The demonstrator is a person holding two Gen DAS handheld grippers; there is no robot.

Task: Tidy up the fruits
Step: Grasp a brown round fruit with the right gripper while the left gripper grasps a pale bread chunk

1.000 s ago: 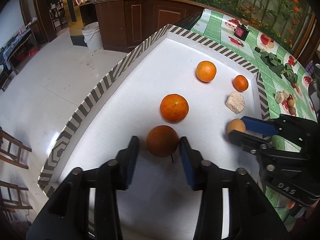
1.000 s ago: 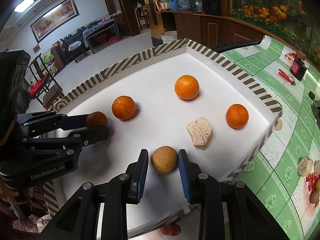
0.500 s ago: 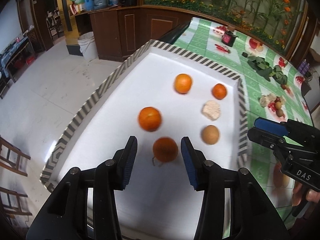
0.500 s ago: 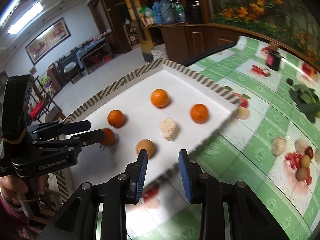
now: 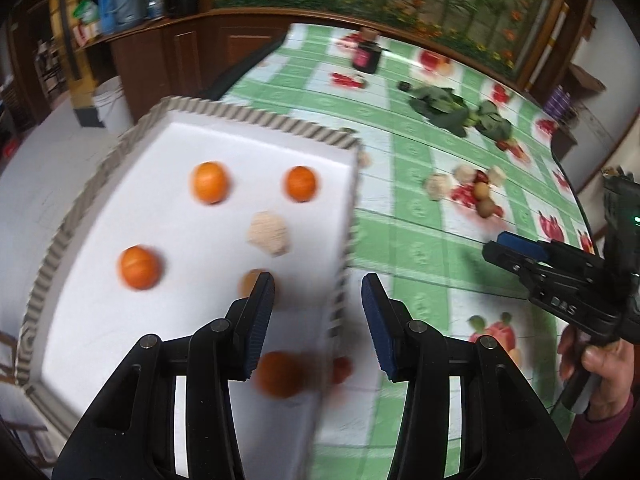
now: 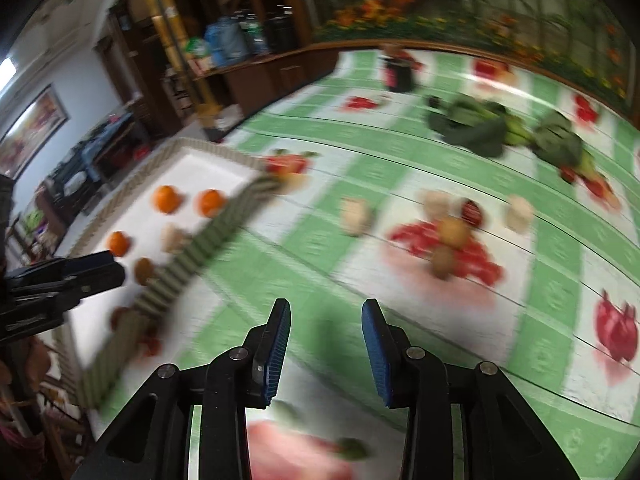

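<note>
Plainly "DAS" reads on the right gripper (image 5: 496,246), jaws just widened, empty; left gripper (image 5: 318,314) jaws apart, empty.

Left gripper (image 5: 318,312): off the dark orange (image 5: 278,374), now empty above the tray (image 5: 256,124) edge. Right gripper (image 6: 325,336): off the brown fruit (image 6: 144,270), jaws just opening, empty over the tablecloth (image 6: 360,152).

left gripper (image 5: 318,312): pointing steeply down, jaws apart, nothing between pads | right gripper (image 6: 326,340): pointing steeply down, jaws have just been opening, nothing between them | right hand (image 5: 600,364): wrapped round its gripper's handle
</note>
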